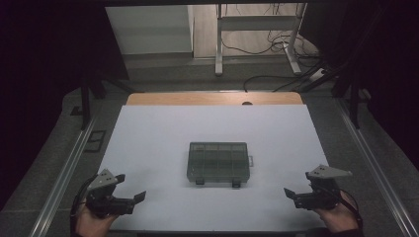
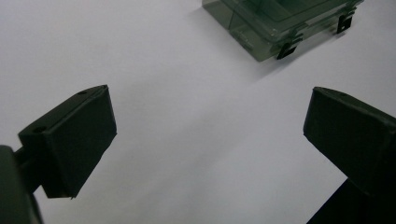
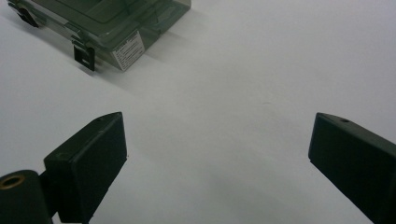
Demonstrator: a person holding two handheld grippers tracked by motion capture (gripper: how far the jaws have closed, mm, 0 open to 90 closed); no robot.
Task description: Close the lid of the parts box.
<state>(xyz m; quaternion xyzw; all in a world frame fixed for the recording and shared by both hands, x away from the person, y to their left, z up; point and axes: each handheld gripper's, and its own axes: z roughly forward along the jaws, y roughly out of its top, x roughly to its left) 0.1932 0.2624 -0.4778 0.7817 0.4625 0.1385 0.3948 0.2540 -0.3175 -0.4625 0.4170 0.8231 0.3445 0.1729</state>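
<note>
clear compartment box point(image 1: 218, 161), lid closed, flat mid-table

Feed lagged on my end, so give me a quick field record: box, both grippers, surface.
box: clear grey compartment box, lid shut, lying flat mid-sheet
latches: two black latches on the near edge
label: small white label on one side wall
left gripper: jaws open, nothing between them, near-left of the box, apart from it
right gripper: jaws open, nothing between them, near-right of the box, apart from it
surface: white sheet over a wooden table
</note>
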